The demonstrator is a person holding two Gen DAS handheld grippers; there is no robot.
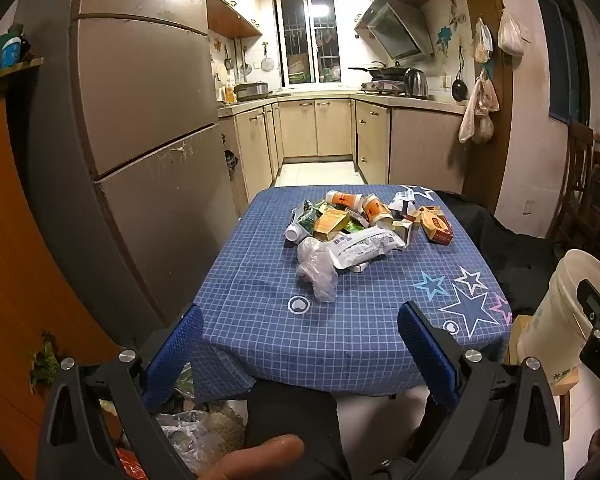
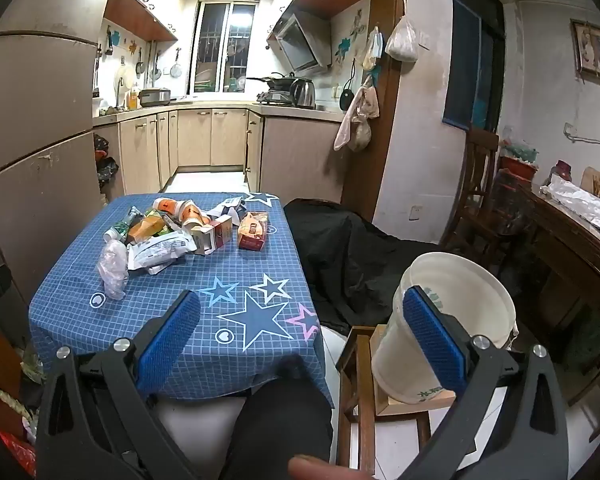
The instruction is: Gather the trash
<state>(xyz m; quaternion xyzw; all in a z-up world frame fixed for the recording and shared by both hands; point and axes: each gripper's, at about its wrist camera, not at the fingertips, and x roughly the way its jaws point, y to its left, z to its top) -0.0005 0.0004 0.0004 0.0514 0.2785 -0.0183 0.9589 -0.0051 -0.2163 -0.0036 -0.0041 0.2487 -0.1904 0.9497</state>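
A heap of trash [image 1: 360, 220] [image 2: 172, 228] lies on the far half of a blue checked tablecloth [image 1: 340, 332] [image 2: 204, 264]: orange paper cups, small cartons, a white wrapper and a crumpled clear plastic bag [image 1: 318, 270] [image 2: 112, 266] nearest me. A white plastic bucket [image 2: 456, 312] [image 1: 556, 312] stands on a wooden stool to the right of the table. My left gripper [image 1: 300, 320] hovers open over the table's near edge, nothing between its blue pads. My right gripper [image 2: 304, 312] is open too, between table corner and bucket, holding nothing.
A tall brown fridge [image 1: 140, 120] stands close on the left. Black cloth [image 2: 352, 256] covers something right of the table. A wooden sideboard [image 2: 572, 240] and chair line the right wall. Bags lie on the floor at lower left [image 1: 188, 428]. Kitchen counters sit behind.
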